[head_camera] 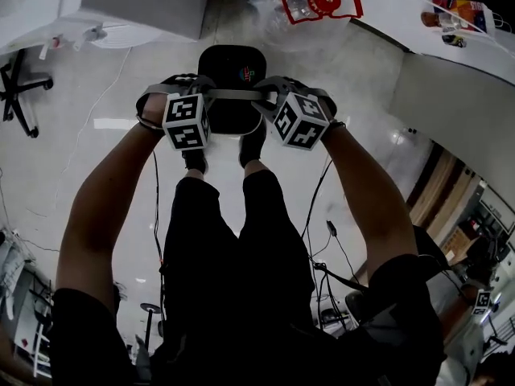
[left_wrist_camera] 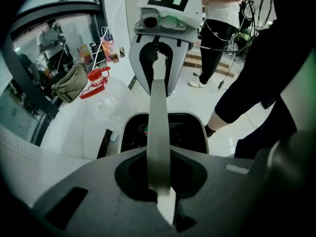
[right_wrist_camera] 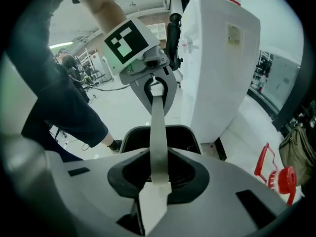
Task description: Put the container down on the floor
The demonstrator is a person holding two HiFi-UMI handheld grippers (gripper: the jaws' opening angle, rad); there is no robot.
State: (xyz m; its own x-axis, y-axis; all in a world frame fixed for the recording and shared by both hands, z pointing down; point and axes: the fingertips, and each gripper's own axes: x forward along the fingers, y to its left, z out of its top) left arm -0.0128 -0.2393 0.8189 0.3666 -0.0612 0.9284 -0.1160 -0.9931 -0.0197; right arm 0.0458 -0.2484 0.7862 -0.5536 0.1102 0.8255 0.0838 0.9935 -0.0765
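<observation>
Forearms of a person reach steeply down in the head view, above legs in dark knee-length trousers (head_camera: 233, 240) and dark shoes (head_camera: 194, 161). Each hand carries a two-jaw tool bearing a black-and-white marker cube. The left gripper (head_camera: 203, 95) and the right gripper (head_camera: 267, 97) sit side by side, a little apart. Both are on the flat pale grey handle band (head_camera: 234, 94) that arches over a black rounded-square container with a pale grey rim (head_camera: 211, 59).

In the left gripper view, the left gripper (left_wrist_camera: 162, 184) has its jaws pressed tight on the handle (left_wrist_camera: 159, 117). The band runs away to the right gripper (left_wrist_camera: 160, 53) at its far end. In the right gripper view, the right gripper (right_wrist_camera: 155, 181) is likewise clamped on the handle (right_wrist_camera: 158, 127), facing the left gripper (right_wrist_camera: 153, 90).

The container (left_wrist_camera: 197, 121) hangs directly under the band, low over the glossy pale floor (head_camera: 96, 159), just beyond the person's toes. Whether its base touches the floor cannot be told.

Farther off, a clear plastic water jug with a red cap and red carry handle (head_camera: 322, 2) lies on the floor to the far right. A tall white cabinet (right_wrist_camera: 217, 63) stands at the far left, and a black office chair (head_camera: 20, 87) sits at the left edge.
</observation>
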